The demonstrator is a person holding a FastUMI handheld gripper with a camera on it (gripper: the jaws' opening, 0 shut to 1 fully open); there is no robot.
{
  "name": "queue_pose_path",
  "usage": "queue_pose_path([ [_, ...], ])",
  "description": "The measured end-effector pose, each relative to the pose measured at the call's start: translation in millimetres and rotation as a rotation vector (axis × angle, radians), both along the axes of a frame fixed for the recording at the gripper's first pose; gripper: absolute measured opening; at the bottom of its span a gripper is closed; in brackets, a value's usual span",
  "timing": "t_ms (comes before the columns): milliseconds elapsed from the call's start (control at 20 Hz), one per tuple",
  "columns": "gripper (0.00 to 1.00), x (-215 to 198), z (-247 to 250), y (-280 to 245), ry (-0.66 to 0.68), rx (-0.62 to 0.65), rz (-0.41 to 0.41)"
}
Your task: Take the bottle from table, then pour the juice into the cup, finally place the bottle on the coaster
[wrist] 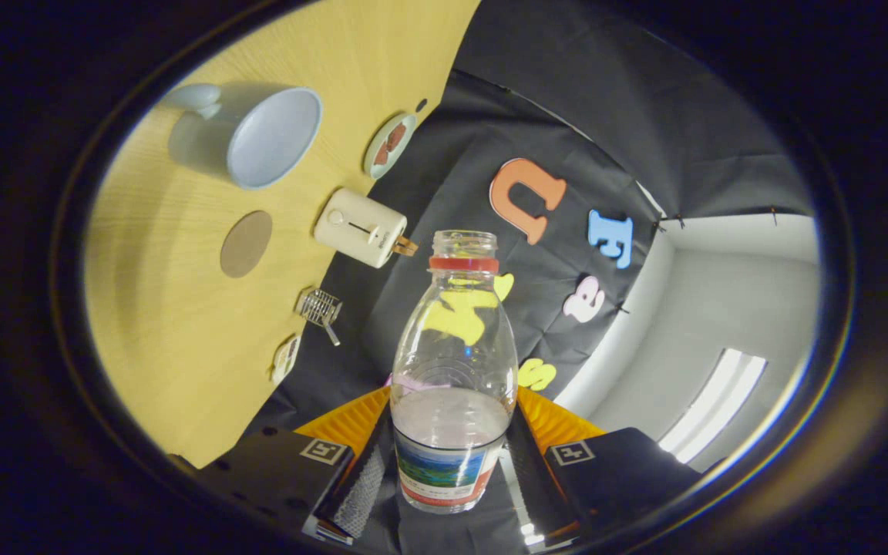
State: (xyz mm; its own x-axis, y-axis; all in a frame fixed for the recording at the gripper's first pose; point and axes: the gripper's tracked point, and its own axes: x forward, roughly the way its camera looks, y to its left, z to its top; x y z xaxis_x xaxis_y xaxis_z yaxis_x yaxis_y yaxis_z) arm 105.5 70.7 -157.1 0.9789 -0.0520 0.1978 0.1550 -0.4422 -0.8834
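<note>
We hold the bottle (452,370) clamped between our gripper's (448,470) two fingers, both pressing on its labelled lower part. The bottle is uncapped, clear, with a red ring under its mouth and a pale liquid filling only its lower part. Our view is rolled, so the table (174,347) slants away beyond the fingers. On it, well apart from the bottle, we see the cup (259,139), the round coaster (246,243) near it, a cream toaster (359,228), a small plate (388,145) and a little wire rack (320,307).
</note>
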Motion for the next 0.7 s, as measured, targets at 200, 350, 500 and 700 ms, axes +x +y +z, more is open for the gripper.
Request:
queue_pose_path([
  [200, 0.81, 2, -3, -7, 0.026, 0.240, -0.024],
  [350, 0.81, 2, 12, -1, 0.005, 0.439, 0.014],
  [500, 0.81, 6, 22, -2, -0.018, 0.639, 0.045],
  [700, 0.81, 16, 29, -11, -0.036, 0.877, 0.038],
])
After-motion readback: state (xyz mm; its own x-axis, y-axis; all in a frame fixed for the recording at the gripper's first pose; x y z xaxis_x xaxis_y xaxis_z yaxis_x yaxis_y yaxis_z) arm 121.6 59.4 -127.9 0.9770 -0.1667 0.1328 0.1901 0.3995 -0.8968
